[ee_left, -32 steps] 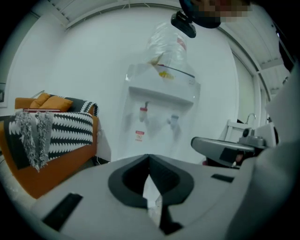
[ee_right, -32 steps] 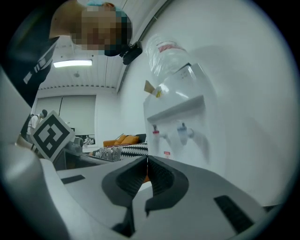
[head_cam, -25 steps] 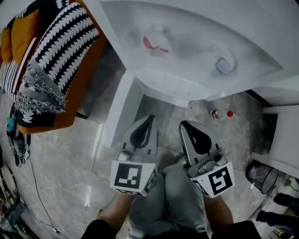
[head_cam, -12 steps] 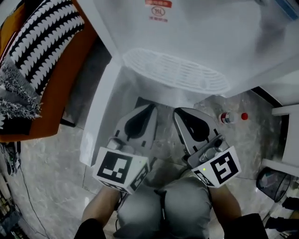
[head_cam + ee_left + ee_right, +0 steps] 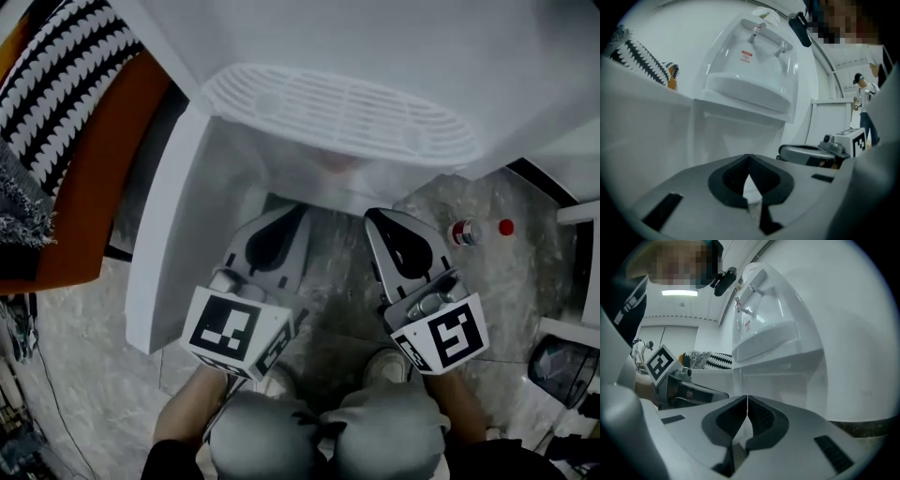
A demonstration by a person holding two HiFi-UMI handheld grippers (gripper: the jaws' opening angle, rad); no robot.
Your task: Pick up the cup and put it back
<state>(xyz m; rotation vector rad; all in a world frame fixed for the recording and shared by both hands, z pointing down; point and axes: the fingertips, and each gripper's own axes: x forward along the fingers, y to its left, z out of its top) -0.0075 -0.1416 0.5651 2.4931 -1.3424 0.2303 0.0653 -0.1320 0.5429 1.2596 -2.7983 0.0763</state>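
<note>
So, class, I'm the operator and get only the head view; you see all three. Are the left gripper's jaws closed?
Observer: Yes, in its own view the left gripper has its jaws together, with nothing between them.
Operator: And the right one?
Observer: The right gripper is shut and empty as well.
Operator: Any tap up there?
Observer: Yes, a metal tap sits high on the sink.

The white moulded basin [image 5: 337,112] has a slotted grille. A woven throw [image 5: 56,47] shows black-and-white zigzag stripes over an orange sofa [image 5: 103,173]. The stone floor [image 5: 84,375] is mottled grey. The left gripper [image 5: 298,210] and right gripper [image 5: 373,216] are pale grey, with black-and-white square markers.
</note>
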